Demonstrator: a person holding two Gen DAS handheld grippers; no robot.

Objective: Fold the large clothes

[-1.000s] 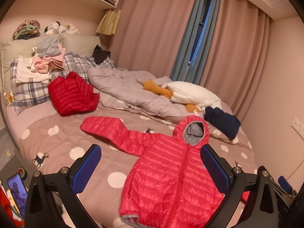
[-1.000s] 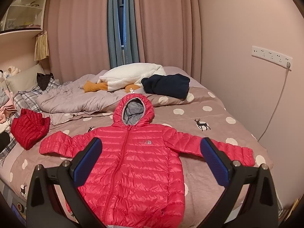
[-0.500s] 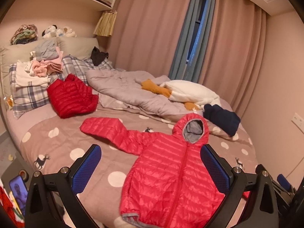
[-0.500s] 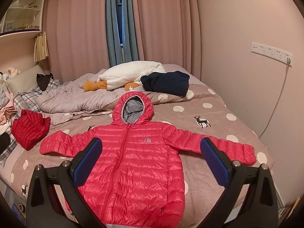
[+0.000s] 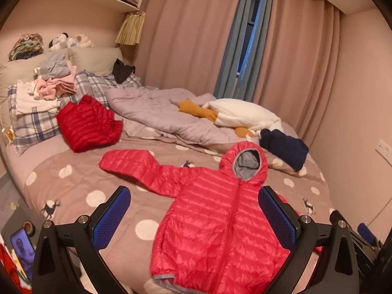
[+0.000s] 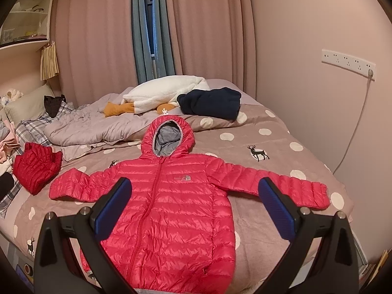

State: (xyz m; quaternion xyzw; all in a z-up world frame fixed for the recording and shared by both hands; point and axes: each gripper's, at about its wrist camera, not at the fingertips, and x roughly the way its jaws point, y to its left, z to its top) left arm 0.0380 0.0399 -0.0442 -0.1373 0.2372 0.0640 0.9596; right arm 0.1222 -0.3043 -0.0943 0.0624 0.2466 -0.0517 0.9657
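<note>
Both hand-held grippers (image 5: 194, 212) (image 6: 194, 201) gaping, empty — red hooded jacket (image 6: 171, 201) spread flat beyond, untouched, on bed (image 6: 281, 132)

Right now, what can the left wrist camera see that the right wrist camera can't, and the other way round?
Only the left wrist view shows the lit phone screen beside the bed and the plush toys above the pillows. Only the right wrist view shows the white wall socket strip and the jacket's far sleeve cuff. Both show the pink hooded puffer jacket spread flat, the folded red puffer jacket, the navy garment and open blue-padded fingers.
</note>
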